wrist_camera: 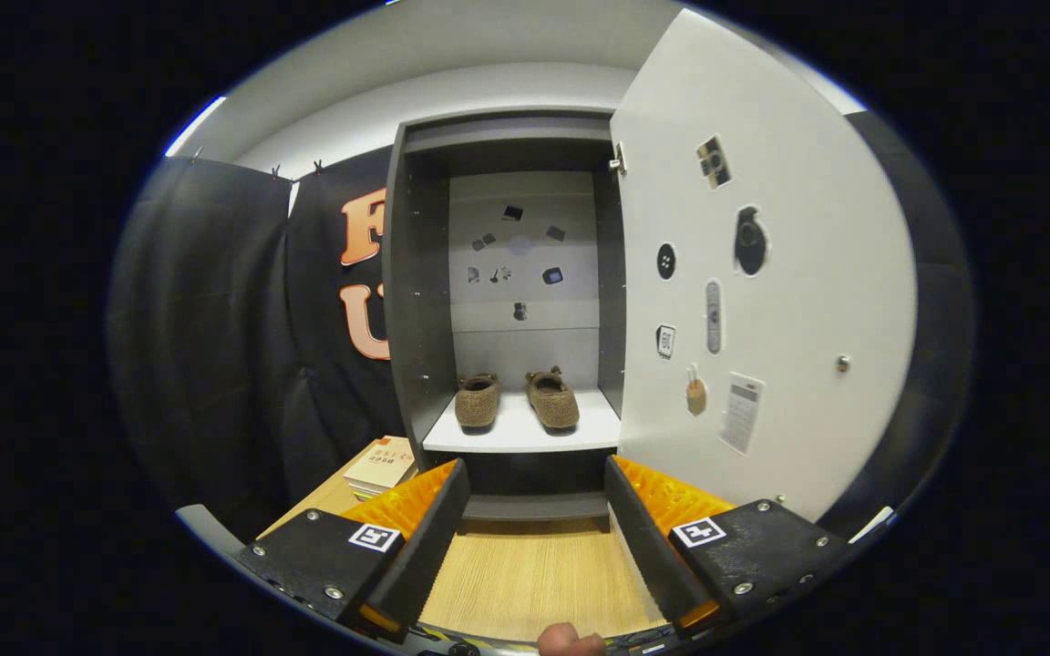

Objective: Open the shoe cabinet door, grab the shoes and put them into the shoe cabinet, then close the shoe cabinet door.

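The shoe cabinet [416, 301] stands straight ahead, dark grey with a white shelf [525, 435]. Its white door [780, 273] is swung wide open to the right, stickers on its inner face and a small knob [842, 363] near its free edge. Two brown fuzzy shoes sit side by side on the shelf: the left shoe [477, 400] and the right shoe [552, 398]. My gripper [536, 474] is open, its fingers spread wide with nothing between them. It hangs back from the cabinet, above the wooden floor [534, 574], and the shoes lie beyond the fingertips.
A short stack of books [382, 466] lies on the wood to the left of the cabinet's base. Black cloth walls the booth on the left. The open door takes up the space to the right of the fingers.
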`<act>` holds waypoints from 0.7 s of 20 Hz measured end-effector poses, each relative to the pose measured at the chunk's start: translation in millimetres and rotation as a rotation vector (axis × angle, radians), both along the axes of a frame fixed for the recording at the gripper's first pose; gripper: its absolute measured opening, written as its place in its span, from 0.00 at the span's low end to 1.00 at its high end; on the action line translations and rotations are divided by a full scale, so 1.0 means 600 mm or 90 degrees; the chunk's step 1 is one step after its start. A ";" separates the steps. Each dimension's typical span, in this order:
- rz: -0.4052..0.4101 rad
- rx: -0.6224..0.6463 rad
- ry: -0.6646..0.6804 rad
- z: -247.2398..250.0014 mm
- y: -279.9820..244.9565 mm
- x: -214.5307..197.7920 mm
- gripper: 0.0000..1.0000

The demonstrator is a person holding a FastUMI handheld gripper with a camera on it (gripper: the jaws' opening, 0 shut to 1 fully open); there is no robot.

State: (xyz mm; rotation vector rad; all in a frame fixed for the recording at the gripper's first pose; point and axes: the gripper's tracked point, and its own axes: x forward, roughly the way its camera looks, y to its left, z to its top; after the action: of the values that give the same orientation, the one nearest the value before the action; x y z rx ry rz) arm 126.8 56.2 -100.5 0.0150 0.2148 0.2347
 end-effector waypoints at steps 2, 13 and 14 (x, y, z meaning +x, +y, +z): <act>0.004 0.025 -0.011 0.011 -0.034 -0.036 0.93; 0.003 0.090 -0.032 0.018 -0.222 -0.105 0.93; 0.001 0.088 -0.035 0.019 -0.237 -0.104 0.93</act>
State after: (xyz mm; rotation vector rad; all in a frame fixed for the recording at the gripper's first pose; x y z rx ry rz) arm 64.4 -85.8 -89.4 0.1448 0.1429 0.2513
